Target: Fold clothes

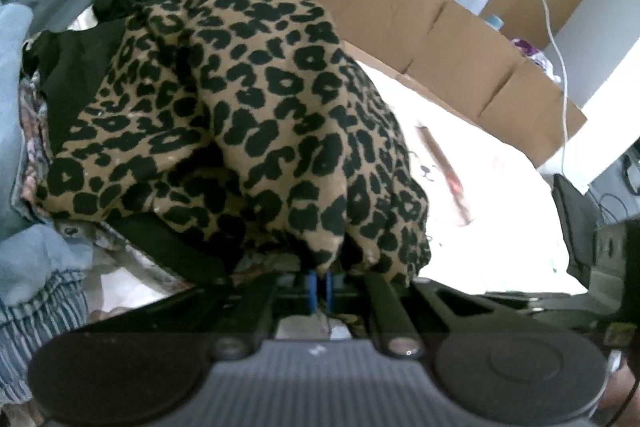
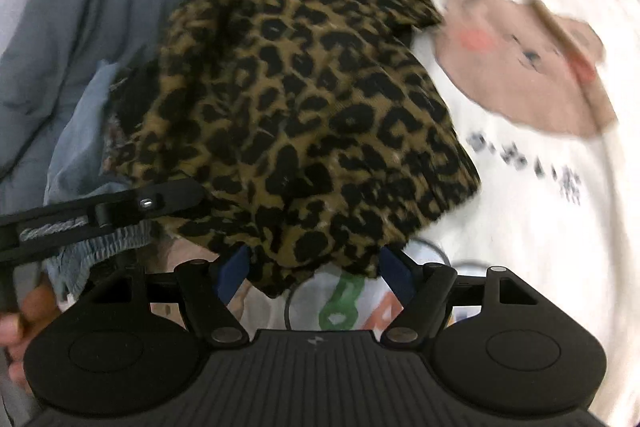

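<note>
Leopard garment (image 1: 240, 115) fills the left wrist view, a soft, thin knit in tan with black spots, bunched and draping in rounded folds. Its near hem hangs right at the left gripper (image 1: 319, 277), whose blue fingers (image 1: 329, 287) sit pressed close together with the cloth's edge dropping in between them; I judge they pinch that hem. The garment rises up and away to the far left, over a pile (image 1: 36, 59) of pale blue, black and floral clothes. To the right lies a white sheet (image 1: 480, 187), and far behind it a cardboard wall (image 1: 420, 27).

From the right wrist view, the leopard garment (image 2: 304, 115) lies straight ahead of the right gripper (image 2: 316, 267), its near edge sagging into the gap. The blue fingers (image 2: 396, 275) stand wide apart, one either side of that edge, gripping nothing. The cloth's long axis seems to run from near to far left. The left gripper's arm (image 2: 120, 207) reaches in from the left, touching the garment's left side. A cream bear-print fabric (image 2: 520, 67) spreads to the right, blurred. The right gripper is placed to close on the near hem.
</note>
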